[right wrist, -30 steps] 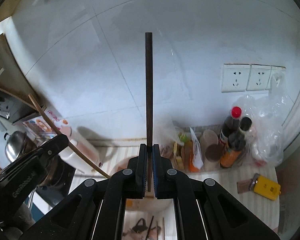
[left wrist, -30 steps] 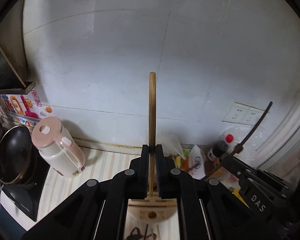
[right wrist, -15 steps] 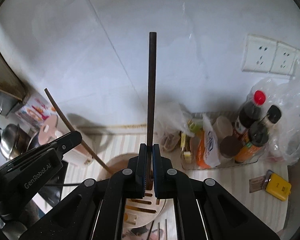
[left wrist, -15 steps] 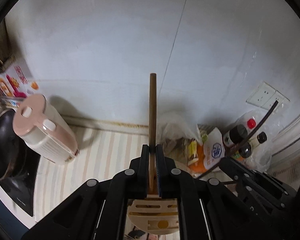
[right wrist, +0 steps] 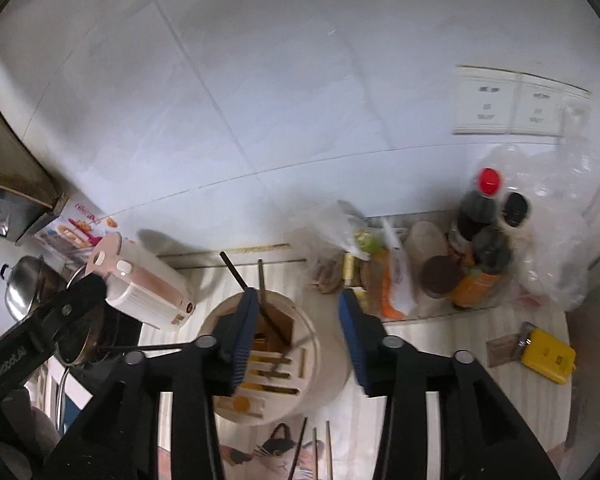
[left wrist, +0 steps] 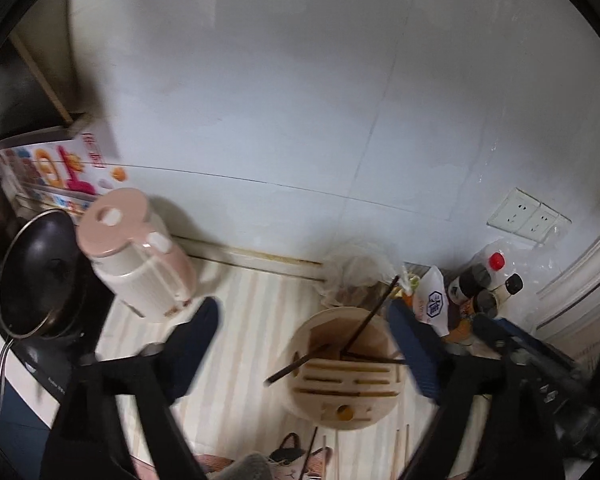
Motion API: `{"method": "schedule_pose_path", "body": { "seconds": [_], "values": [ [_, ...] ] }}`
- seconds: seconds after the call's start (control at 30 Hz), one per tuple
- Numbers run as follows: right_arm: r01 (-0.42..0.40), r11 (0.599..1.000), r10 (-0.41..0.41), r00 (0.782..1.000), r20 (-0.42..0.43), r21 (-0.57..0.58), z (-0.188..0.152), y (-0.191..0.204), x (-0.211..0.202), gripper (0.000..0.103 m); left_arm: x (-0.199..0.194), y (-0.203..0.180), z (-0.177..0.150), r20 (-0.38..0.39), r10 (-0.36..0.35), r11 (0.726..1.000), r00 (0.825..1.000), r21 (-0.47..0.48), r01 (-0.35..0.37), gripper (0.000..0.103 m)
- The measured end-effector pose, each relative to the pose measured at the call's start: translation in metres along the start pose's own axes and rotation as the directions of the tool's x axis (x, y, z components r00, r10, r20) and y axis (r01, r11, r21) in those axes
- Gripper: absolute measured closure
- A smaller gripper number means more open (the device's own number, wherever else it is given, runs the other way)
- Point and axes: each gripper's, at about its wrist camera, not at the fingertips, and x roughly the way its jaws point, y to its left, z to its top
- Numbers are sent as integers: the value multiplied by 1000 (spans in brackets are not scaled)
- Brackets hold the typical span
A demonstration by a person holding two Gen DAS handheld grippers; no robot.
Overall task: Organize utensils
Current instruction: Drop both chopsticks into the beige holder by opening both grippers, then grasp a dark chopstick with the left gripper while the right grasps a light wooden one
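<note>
On the striped counter, between my two tools, stands the round utensil holder, a pale wooden drum with slots across its top and a deeper square well at the back. Two dark chopsticks lean in that well, tips down, their upper ends tilted outward over the rim; in the right wrist view they cross near the well. More chopsticks lie flat on a cat-print cloth at the near edge, just in front of the holder.

My left gripper has its jaws opening and already wide apart, one blue pad beside the holder's right rim, the other well off to the left; nothing is pressed between them. My right gripper is also opening, its pads apart over the holder's top, with one chopstick shaft passing close by the left pad; I cannot tell whether they touch.

Left of the holder sits a pink-lidded kettle, then a dark pan. To the right, against the tiled wall, are plastic bags, sauce bottles and a yellow box
</note>
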Motion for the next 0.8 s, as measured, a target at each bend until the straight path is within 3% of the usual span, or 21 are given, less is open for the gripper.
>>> {"method": "schedule_pose_path", "body": {
  "seconds": [0.03, 0.23, 0.47, 0.6, 0.67, 0.73, 0.8],
  "values": [
    [10, 1000, -10, 1000, 7, 8, -2, -3, -5, 47, -6, 3, -6, 21, 9, 1000, 1000, -2, -9, 1],
    [73, 997, -74, 996, 53, 24, -34, -25, -32, 25, -16, 11, -48, 52, 76, 997, 996, 30, -78, 0],
    [137, 990, -136, 990, -30, 40, -86, -55, -11, 22, 21, 19, -107, -78, 92, 995, 993, 46, -88, 0],
    [165, 984, -157, 980, -126, 62, -120, -75, 16, 22, 53, 18, -148, -174, 144, 988, 974, 85, -131, 0],
    [179, 982, -165, 971, -171, 67, -136, -85, 30, 26, 73, 16, -172, -230, 148, 986, 962, 105, -127, 1],
    [189, 979, -169, 960, -223, 72, -153, -94, 44, 53, 93, 13, -197, -290, 153, 984, 945, 130, -119, 3],
    [197, 978, -169, 944, -283, 73, -169, -100, 61, 63, 114, 11, -220, -365, 139, 985, 921, 145, -91, 15]
  ]
}}
